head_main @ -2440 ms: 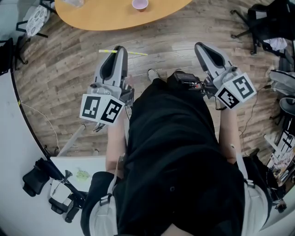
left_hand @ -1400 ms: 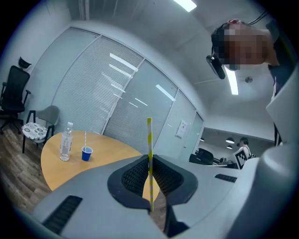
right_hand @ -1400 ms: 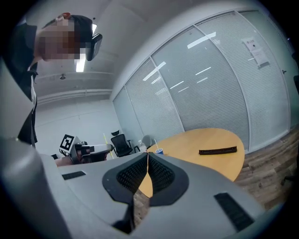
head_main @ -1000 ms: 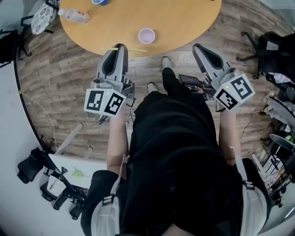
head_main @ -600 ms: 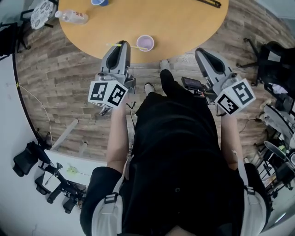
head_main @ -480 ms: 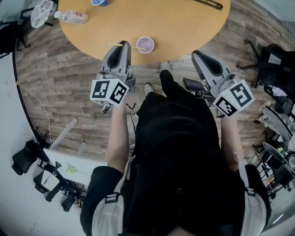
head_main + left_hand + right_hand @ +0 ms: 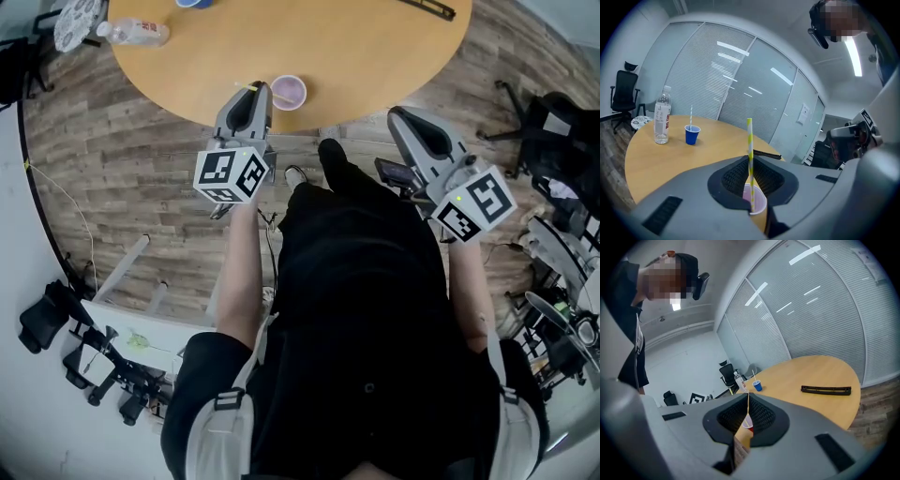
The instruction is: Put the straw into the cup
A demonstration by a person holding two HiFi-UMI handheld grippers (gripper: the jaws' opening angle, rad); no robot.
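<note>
A yellow-and-white striped straw [image 7: 750, 140] stands upright between the jaws of my left gripper [image 7: 750, 165], which is shut on it. In the head view the left gripper [image 7: 260, 90] hangs over the near edge of the round wooden table [image 7: 375, 56], and the straw [image 7: 245, 86] pokes out to its left. The small purple cup [image 7: 288, 92] stands just right of the tips; in the left gripper view the cup [image 7: 757, 202] sits right behind the straw's lower end. My right gripper [image 7: 399, 115] stays off the table's edge, shut and holding nothing.
A blue cup [image 7: 692, 135] with its own straw and a water bottle [image 7: 661, 123] stand at the table's far left. A black bar [image 7: 826, 390] lies on the far right. Office chairs [image 7: 548, 56] and gear ring the wooden floor.
The table has come closer. My left gripper has carried the straw forward and down, from over the floor to the table's edge beside the purple cup. The right gripper has hardly shifted.
</note>
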